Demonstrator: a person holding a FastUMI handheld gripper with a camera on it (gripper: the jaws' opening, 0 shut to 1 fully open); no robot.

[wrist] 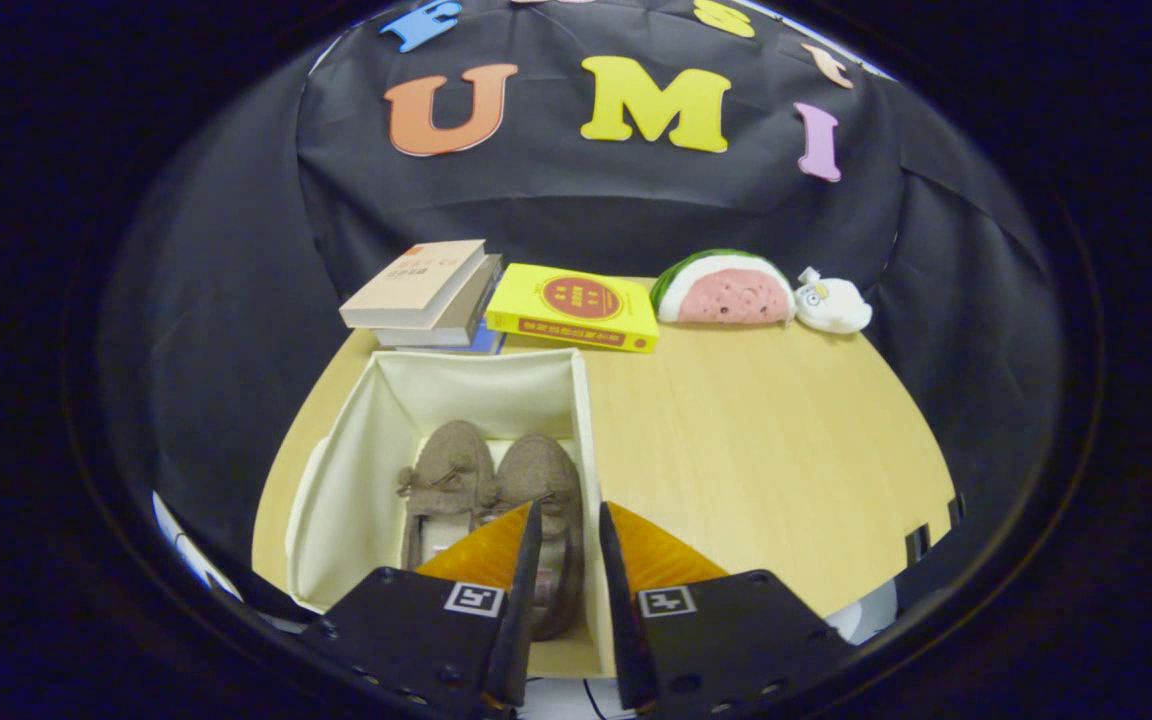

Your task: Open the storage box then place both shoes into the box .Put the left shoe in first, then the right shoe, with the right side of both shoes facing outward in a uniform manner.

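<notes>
1. Storage box (356,470) stands open on the wooden table (766,450), in front of the stacked books (426,295); opening looks done.
2. Both shoes sit inside, side by side, toes pointing away from me: left shoe (448,470), right shoe (544,480) against the box's right wall.
3. My gripper (568,530) hangs above the box's right wall, fingers slightly apart and gripping nothing.
4. I judge placement complete; I cannot confirm which sides face outward.
</notes>
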